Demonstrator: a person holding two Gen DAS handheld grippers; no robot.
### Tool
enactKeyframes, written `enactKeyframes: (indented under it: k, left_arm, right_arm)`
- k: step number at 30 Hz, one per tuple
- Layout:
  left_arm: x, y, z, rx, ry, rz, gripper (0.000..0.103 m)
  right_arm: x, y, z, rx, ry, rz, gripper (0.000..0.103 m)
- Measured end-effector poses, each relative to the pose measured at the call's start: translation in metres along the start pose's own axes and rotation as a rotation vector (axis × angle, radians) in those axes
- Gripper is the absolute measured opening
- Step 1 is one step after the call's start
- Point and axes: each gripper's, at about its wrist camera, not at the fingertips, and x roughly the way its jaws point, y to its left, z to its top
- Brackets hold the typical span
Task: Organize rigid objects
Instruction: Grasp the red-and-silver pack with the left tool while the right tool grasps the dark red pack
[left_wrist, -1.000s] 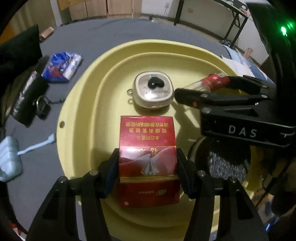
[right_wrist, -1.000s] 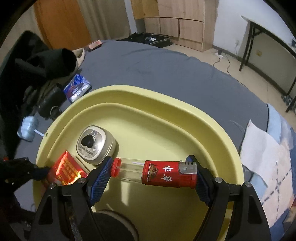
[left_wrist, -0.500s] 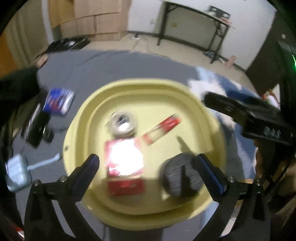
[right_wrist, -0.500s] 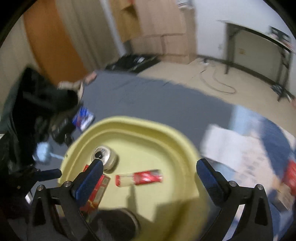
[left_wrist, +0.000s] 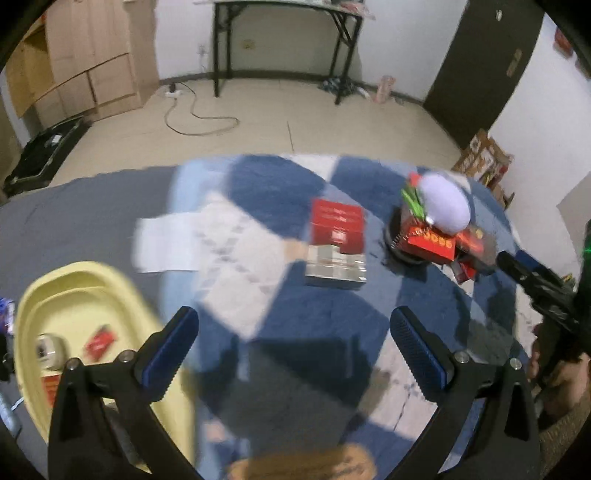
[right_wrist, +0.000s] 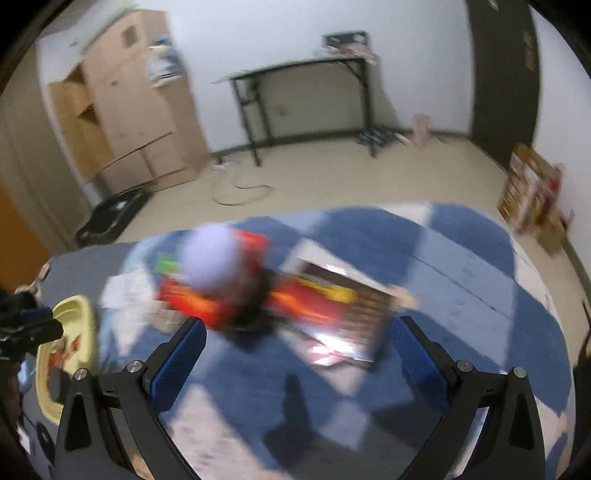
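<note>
Left wrist view: both tools spread wide, empty, between pickups.
Left tool (left_wrist: 294, 354) faces red box (left_wrist: 337, 246) on blue quilt (left_wrist: 280, 184); right tool (right_wrist: 297, 352) above cluttered pile (right_wrist: 236, 291). Slow, centre, then close.

Home bedroom: quilted bed (left_wrist: 332, 317), wooden wardrobe (right_wrist: 140, 110), folding table (left_wrist: 284, 33).

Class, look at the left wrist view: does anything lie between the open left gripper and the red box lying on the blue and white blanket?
Nothing visible does. The left gripper is open and empty, and only bare blanket lies between its fingers and the red box. The pile of red packs with a pale round thing on top sits off to the box's right.
</note>
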Motion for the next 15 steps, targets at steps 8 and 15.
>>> enactKeyframes:
  k: [8, 15]
  left_arm:
    - [0.070, -0.029, 0.006, 0.043, 0.050, 0.046, 0.103]
    - [0.103, -0.037, 0.025, 0.051, 0.041, 0.047, 0.102]
  right_arm:
    - [0.023, -0.061, 0.004, -0.108, -0.011, 0.088, 0.103]
    - [0.044, -0.088, 0.011, -0.152, -0.028, 0.205, 0.103]
